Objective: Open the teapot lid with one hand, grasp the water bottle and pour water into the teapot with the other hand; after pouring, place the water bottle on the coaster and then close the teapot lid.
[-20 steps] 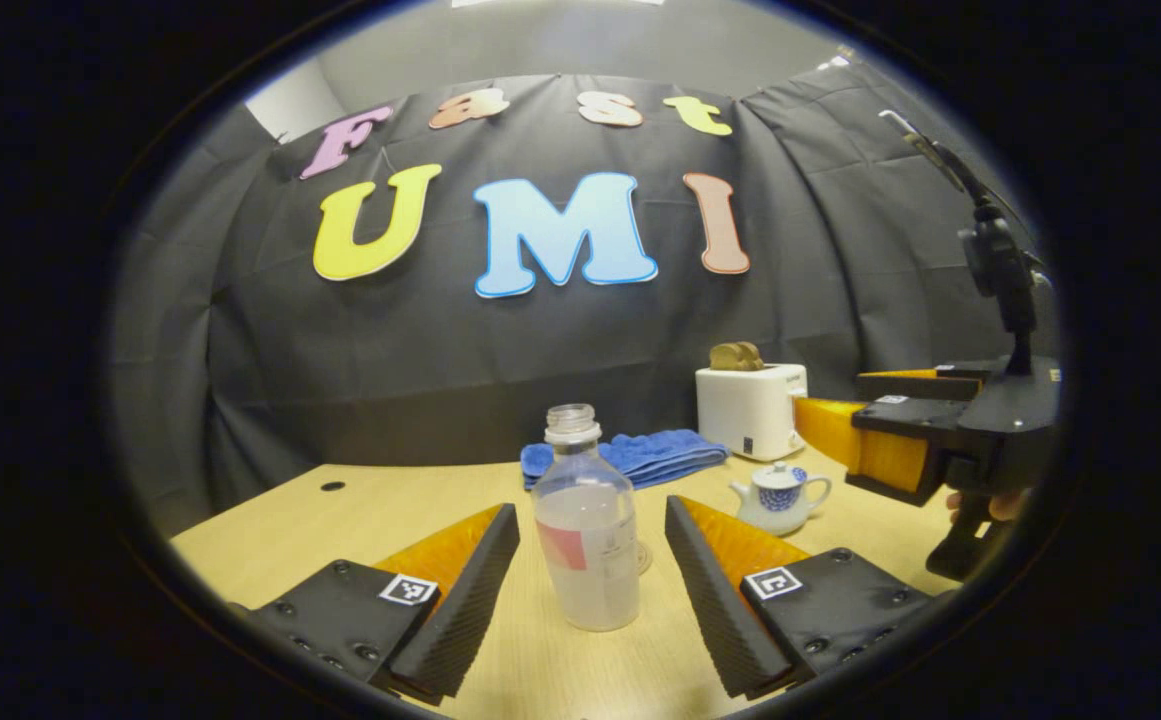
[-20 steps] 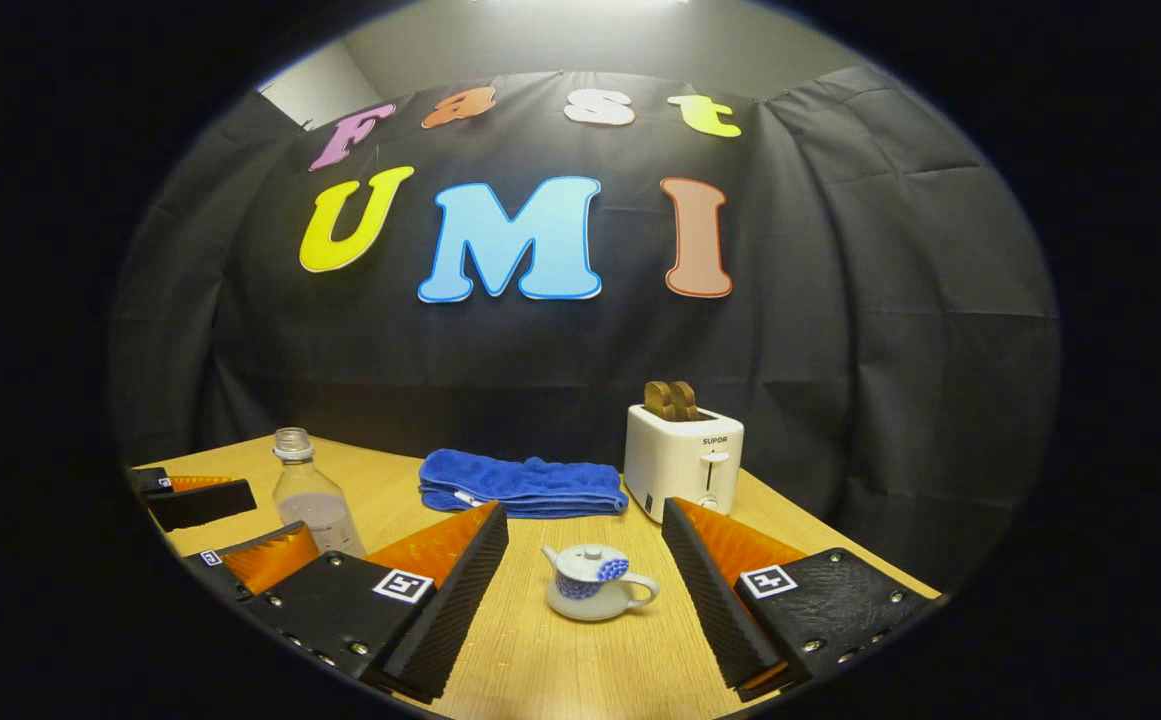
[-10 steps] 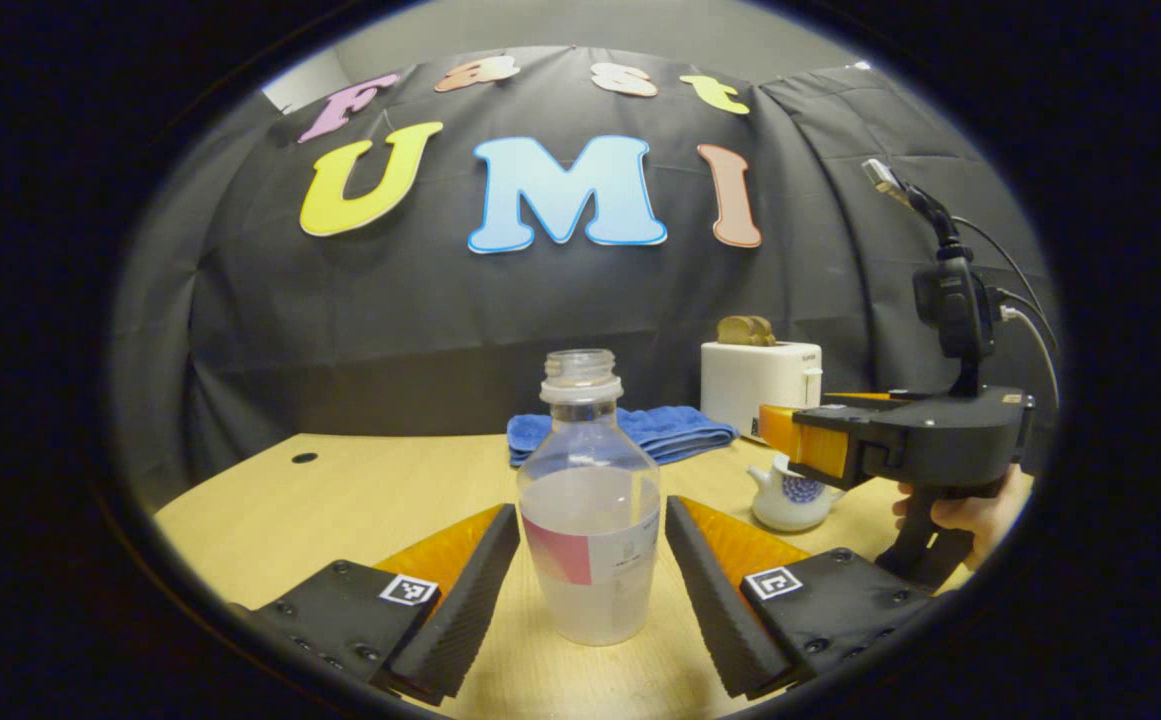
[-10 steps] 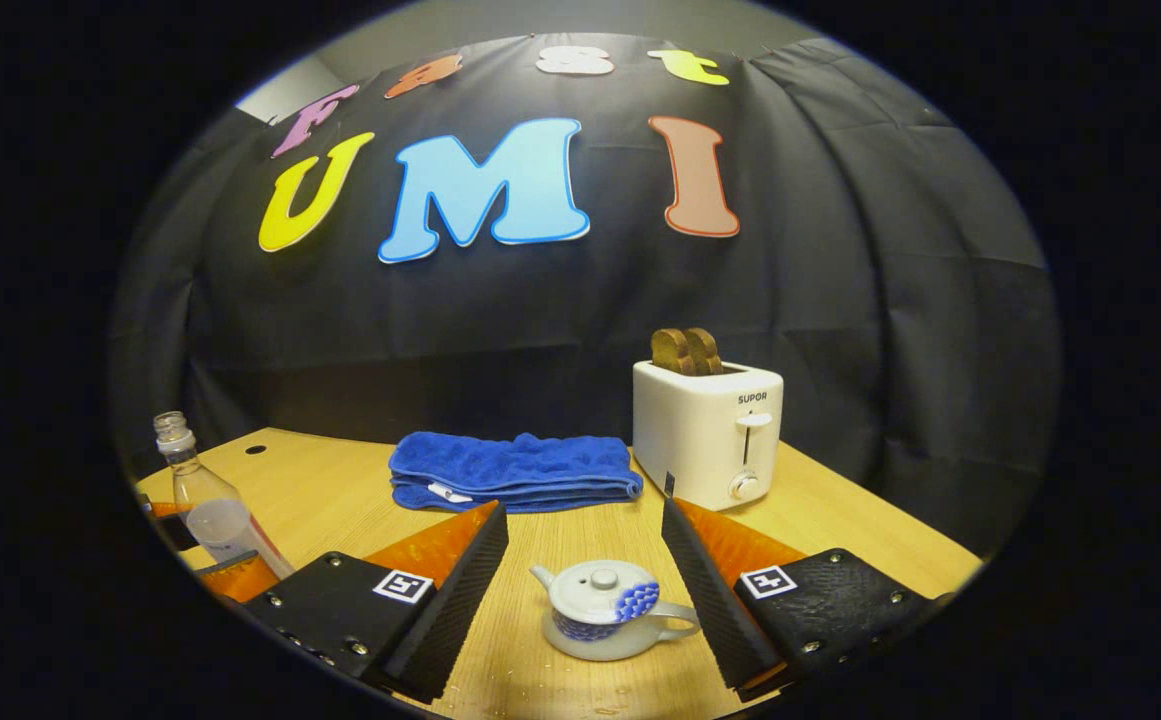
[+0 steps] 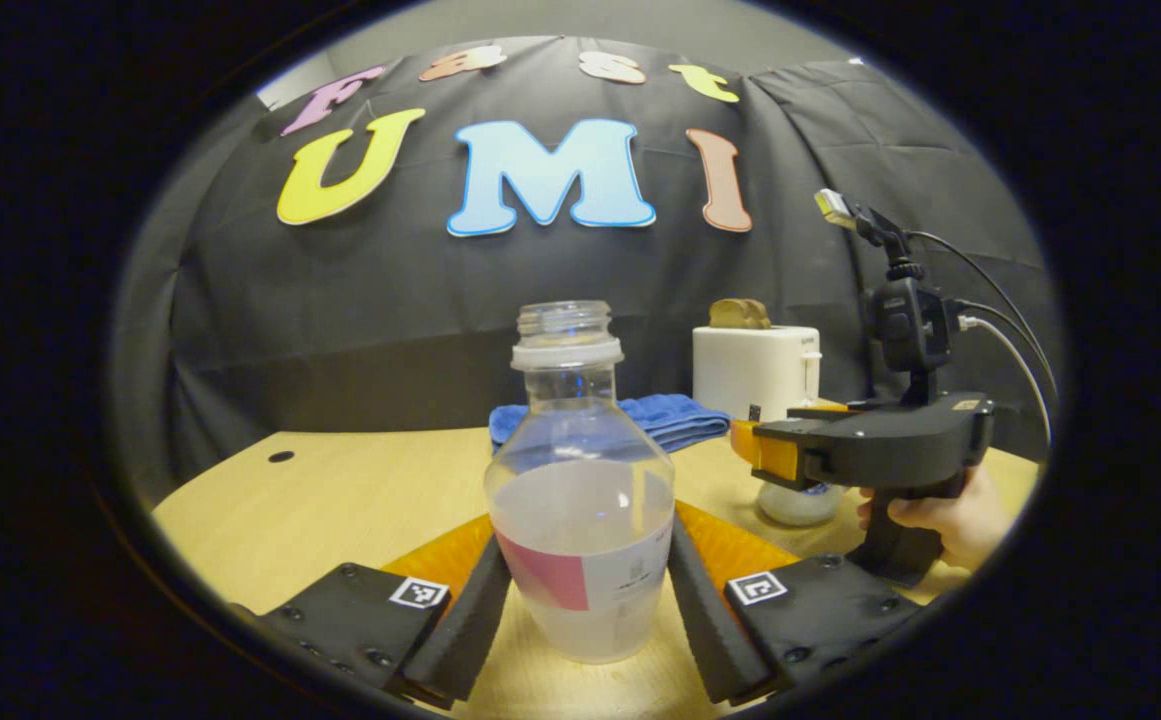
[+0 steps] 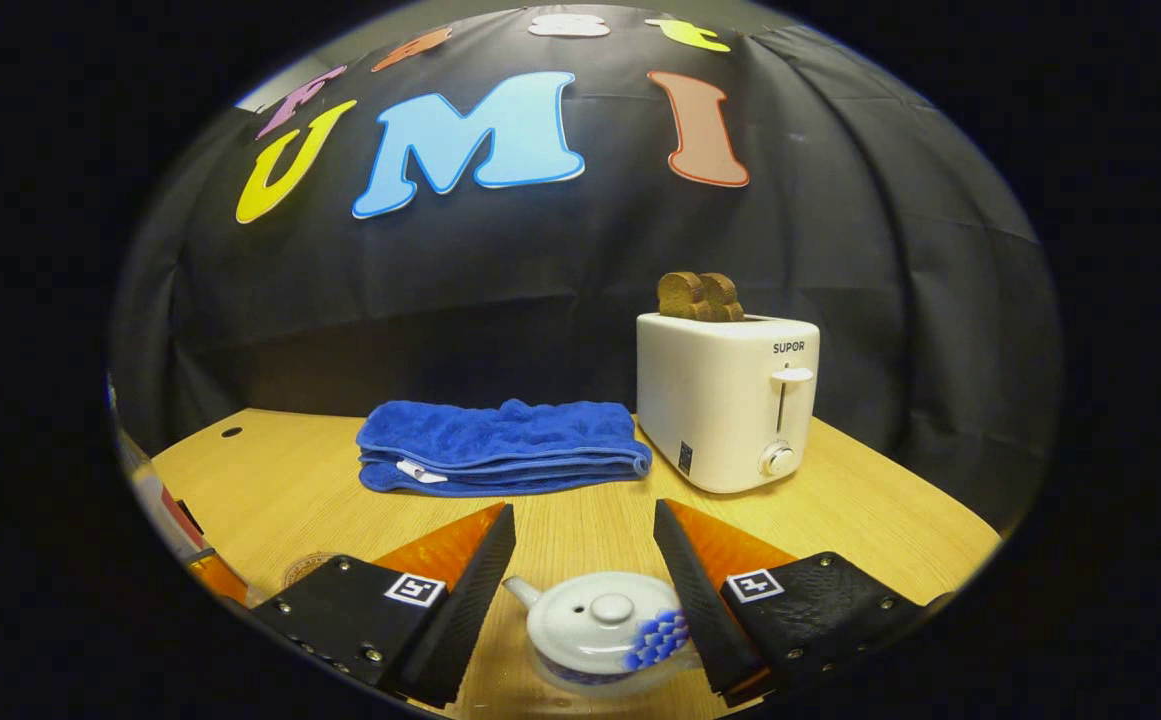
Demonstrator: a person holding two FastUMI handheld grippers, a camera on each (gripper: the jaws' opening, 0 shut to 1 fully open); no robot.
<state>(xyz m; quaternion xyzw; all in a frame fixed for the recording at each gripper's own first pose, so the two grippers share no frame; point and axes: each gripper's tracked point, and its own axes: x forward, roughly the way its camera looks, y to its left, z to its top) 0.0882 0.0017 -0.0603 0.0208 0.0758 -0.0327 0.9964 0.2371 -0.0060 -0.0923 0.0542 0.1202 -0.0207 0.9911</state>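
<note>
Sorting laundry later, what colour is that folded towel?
Blue; the folded towel shows best in the right gripper view.

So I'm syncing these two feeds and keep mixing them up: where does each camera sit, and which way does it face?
Left gripper view: rides the left gripper, facing the water bottle between its fingers; the right gripper and a hand show.
Right gripper view: rides the right gripper, facing the teapot.
Shared: teapot, blue towel, toaster, table.
</note>
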